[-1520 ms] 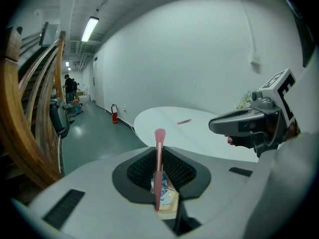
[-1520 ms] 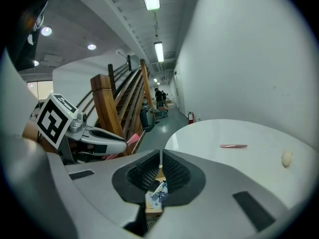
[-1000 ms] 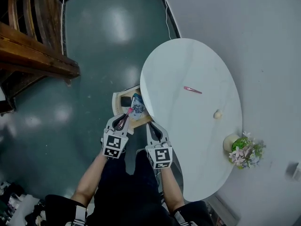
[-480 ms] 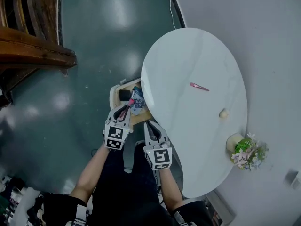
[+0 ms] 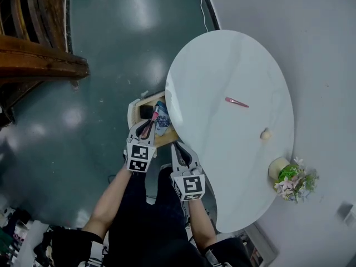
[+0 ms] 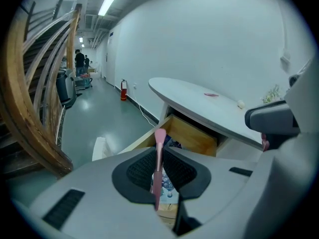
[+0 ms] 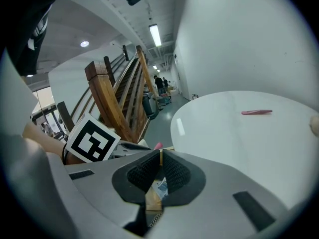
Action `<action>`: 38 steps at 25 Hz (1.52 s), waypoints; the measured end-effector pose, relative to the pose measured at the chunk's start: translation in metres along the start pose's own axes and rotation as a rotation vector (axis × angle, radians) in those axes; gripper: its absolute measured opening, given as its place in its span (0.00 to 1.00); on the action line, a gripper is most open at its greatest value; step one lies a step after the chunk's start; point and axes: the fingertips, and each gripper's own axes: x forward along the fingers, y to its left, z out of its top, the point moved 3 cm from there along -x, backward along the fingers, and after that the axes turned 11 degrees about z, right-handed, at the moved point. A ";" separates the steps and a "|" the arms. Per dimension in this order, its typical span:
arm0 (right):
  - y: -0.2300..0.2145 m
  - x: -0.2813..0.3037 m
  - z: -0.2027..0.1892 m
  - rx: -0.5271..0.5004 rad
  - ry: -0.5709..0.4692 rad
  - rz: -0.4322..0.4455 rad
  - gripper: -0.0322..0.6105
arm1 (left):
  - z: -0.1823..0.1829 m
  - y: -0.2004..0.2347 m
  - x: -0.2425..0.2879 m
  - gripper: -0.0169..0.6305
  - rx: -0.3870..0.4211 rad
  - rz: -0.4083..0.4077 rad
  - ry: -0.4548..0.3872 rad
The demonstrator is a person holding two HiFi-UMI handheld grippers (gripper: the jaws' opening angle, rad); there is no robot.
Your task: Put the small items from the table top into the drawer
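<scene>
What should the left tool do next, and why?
Probably open. The left tool is clamped on a pink clip that appears to hang over the open drawer, so letting go here should drop the clip inside.

Both forearms reach forward and down, side by side. Left gripper point(image 5: 149, 127) tilted down, jaws clamped on thin pink clip point(image 6: 159, 166). Right gripper point(image 5: 177, 147) just beside it, jaws together, nothing between
</scene>
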 end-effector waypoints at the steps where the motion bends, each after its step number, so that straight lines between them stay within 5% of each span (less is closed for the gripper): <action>1: 0.000 0.001 0.000 0.003 -0.001 -0.001 0.11 | -0.002 -0.001 0.001 0.11 0.006 0.005 -0.004; 21: 0.003 -0.008 0.003 0.005 -0.017 -0.023 0.11 | -0.001 -0.006 -0.009 0.21 -0.007 -0.063 0.006; 38: 0.015 -0.040 0.035 -0.038 -0.092 -0.056 0.11 | 0.052 -0.020 -0.071 0.19 0.049 -0.077 -0.118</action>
